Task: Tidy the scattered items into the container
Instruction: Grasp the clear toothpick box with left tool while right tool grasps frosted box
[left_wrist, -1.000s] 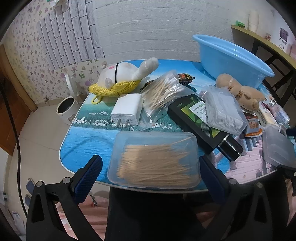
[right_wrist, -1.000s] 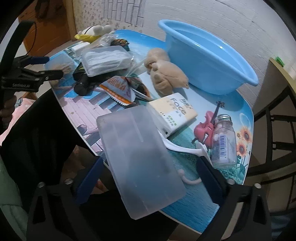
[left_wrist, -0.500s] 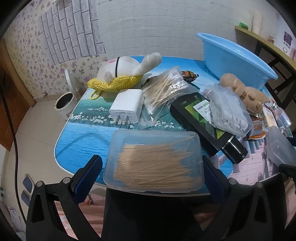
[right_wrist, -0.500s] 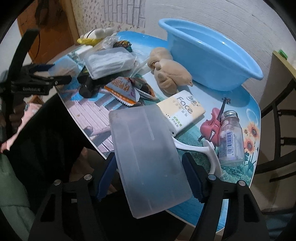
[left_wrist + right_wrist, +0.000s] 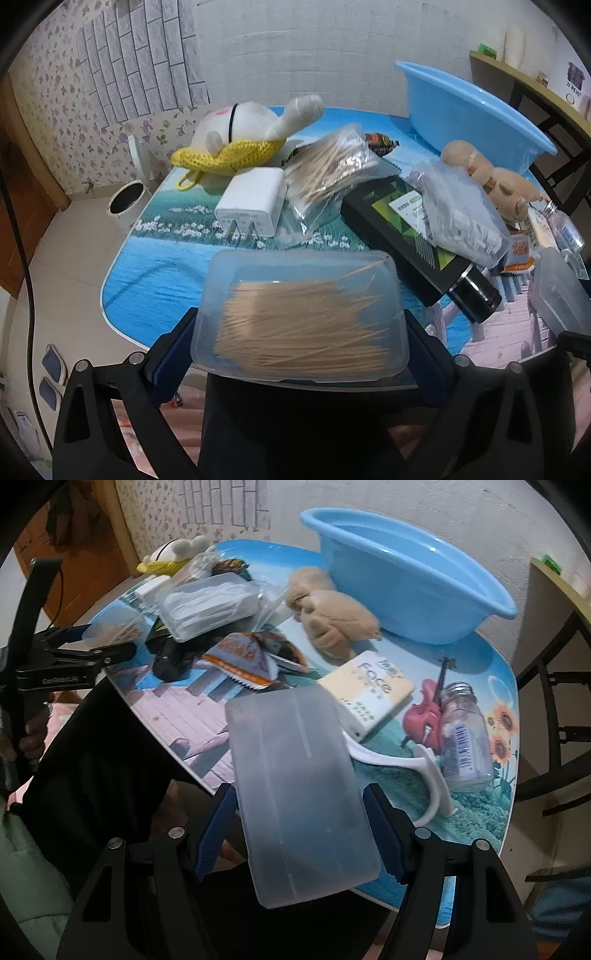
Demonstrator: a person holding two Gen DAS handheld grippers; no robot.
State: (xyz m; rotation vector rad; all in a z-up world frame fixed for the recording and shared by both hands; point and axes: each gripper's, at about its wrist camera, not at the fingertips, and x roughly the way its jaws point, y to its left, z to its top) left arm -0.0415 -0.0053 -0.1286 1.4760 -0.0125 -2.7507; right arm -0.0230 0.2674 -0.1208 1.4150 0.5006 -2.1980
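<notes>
the left tool (image 5: 299,328) is clamping the clear toothpick box (image 5: 301,314), and the right tool (image 5: 301,830) is clamping the frosted box (image 5: 299,790); both boxes are sitting at the worktop (image 5: 166,716) edge, well apart from the blue basin (image 5: 402,576).

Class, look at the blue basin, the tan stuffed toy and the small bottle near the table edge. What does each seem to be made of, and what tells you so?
Blue basin: likely plastic, smooth and glossy, with highlights on its rim. Tan stuffed toy: soft plush fabric, matte and fuzzy. Small bottle: clear, glass or hard plastic, uncertain which; contents show through.
</notes>
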